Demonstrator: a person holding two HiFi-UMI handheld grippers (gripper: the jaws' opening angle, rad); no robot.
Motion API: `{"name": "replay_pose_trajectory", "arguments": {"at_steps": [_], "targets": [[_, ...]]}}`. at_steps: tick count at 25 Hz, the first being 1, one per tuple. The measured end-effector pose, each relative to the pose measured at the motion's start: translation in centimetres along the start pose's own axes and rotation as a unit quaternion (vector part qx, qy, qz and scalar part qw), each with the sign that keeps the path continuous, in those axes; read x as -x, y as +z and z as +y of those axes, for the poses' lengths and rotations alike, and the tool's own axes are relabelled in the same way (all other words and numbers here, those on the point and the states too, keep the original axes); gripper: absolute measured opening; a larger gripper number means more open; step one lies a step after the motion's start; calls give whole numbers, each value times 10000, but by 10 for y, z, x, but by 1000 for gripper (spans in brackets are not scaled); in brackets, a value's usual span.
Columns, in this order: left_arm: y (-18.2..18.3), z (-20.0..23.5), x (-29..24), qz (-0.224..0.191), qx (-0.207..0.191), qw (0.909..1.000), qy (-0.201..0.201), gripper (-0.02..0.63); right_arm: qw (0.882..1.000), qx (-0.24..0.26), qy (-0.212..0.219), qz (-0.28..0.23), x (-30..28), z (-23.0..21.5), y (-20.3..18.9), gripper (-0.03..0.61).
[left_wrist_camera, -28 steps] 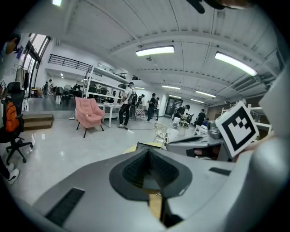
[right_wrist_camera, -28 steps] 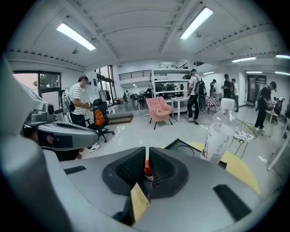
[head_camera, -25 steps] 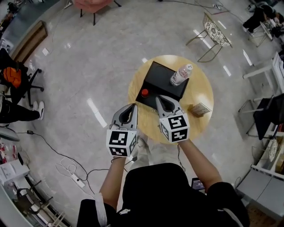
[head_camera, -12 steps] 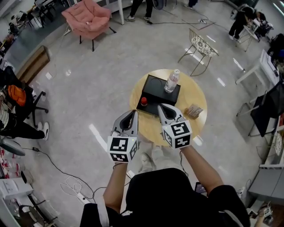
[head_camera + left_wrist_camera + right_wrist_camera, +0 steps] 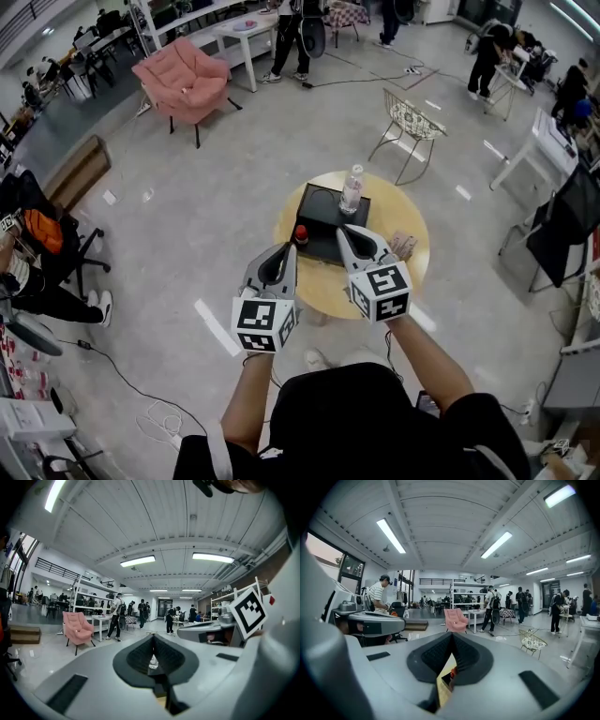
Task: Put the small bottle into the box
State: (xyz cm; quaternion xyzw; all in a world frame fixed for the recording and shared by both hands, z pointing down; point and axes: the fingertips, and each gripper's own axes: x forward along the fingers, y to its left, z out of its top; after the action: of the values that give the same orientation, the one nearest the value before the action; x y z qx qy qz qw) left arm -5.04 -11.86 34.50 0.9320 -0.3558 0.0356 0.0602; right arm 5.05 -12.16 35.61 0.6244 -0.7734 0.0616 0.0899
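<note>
Left gripper [image 5: 281,251] and right gripper [image 5: 345,232] closed, empty, side by side; small bottle [image 5: 352,189] upright by box [image 5: 323,230] beyond their tips.

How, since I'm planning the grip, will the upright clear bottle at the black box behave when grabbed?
The clear bottle stands tall and narrow at the black box, so a sideways nudge would probably tip it. It looks like thin plastic: likely light. Being round, it may roll once down.

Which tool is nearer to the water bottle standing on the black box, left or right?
Right. In the head view the right tool points at the box, nearly in line with the bottle. The left tool is further left, over the table edge.
</note>
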Motion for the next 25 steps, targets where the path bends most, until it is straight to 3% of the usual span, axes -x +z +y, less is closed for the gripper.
{"name": "replay_pose_trajectory", "arguments": {"at_steps": [9,25], "targets": [[25,-39,0,-259,-178,9995,-3,11,9993,46,74,-358,32,-17,25,2],[44,-70,11,-311,-343,9979,458,11,9980,356,195,-486,68,-41,39,2]]}}
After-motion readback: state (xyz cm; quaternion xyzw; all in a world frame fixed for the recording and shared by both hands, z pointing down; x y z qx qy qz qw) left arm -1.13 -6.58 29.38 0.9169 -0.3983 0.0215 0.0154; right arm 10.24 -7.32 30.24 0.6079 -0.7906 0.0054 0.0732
